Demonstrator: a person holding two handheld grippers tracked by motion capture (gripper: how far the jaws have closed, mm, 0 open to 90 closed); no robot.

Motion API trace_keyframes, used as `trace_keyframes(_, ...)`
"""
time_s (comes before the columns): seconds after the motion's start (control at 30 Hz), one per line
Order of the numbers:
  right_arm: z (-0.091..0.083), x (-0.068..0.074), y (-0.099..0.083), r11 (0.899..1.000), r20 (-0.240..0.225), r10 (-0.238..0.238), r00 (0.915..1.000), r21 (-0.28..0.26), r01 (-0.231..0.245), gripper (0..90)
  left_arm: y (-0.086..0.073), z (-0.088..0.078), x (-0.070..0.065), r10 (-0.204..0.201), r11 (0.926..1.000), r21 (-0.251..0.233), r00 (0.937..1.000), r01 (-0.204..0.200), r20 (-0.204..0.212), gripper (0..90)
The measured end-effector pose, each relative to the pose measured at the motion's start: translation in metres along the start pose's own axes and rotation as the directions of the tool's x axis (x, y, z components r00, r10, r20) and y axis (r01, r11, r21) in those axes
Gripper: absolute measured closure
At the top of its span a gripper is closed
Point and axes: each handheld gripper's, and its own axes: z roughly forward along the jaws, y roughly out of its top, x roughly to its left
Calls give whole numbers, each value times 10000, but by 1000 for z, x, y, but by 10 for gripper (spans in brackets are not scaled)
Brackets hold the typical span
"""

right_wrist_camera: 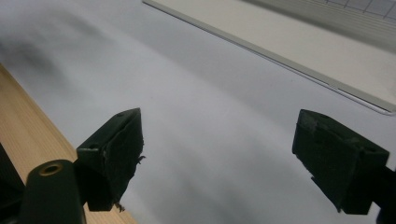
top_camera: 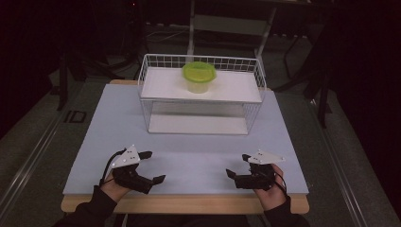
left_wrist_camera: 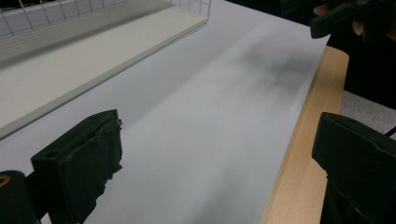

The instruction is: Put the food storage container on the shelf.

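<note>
So from where I stood, the left gripper [top_camera: 150, 165] sat at the near left of the counter [top_camera: 189, 142], jaws spread wide and holding nothing, the person's hand [top_camera: 113, 187] tucked under it at the wooden front edge. Its jaws were angled in toward the middle and a bit forward, not squarely at the rack. The thing it all turned on was the green-lidded tub [top_camera: 199, 77], which stood upright on the top shelf of the white wire rack [top_camera: 201, 94] at the far side of the counter, roughly centred, maybe a hair toward the right. That put it straight ahead and well apart from both grippers, and higher than either of them, so any reach would have had to go forward and up over the rack's front rail. The tub was round, so no real long axis to line up with. Over on the right, the right gripper [top_camera: 237, 165] mirrored the other one: jaws released and wide, empty, turned inward toward centre, hand low at the counter's edge. Honestly neither looked clearly nearer; I'd have guessed the right one by a whisker, but it was close to a coin flip.
</note>
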Motion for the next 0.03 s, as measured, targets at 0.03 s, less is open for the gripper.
trace_keyframes(0.03, 0, 0, 0, 10000, 0, 0, 10000, 0, 0, 162, 0, 0, 0, 0, 10000, 0, 10000, 0, 0, 24)
